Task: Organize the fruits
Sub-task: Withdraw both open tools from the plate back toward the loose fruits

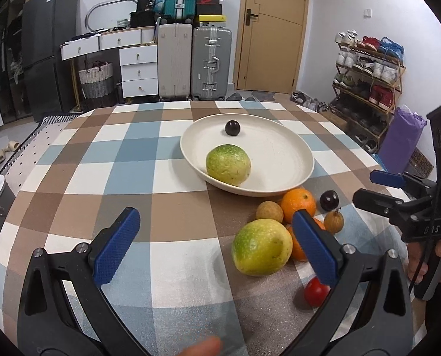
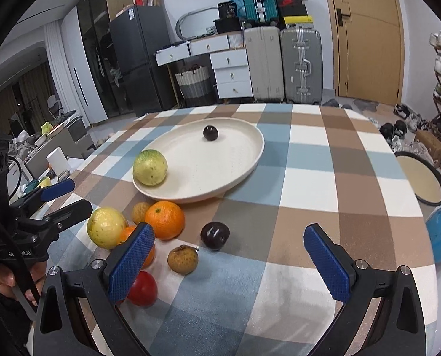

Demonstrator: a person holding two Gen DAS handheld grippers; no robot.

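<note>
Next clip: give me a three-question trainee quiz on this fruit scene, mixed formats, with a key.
1. True or false: the cream plate holds exactly two fruits.
2. Multiple choice: the dark plum lying off the plate is (a) touching the plate, (b) apart from it on the tablecloth, (c) stacked on the orange.
3. Fill in: both the left claw and the right claw stand ____ and hold nothing.

Key:
1. True: a green-yellow fruit and a small dark plum.
2. b
3. open
</note>
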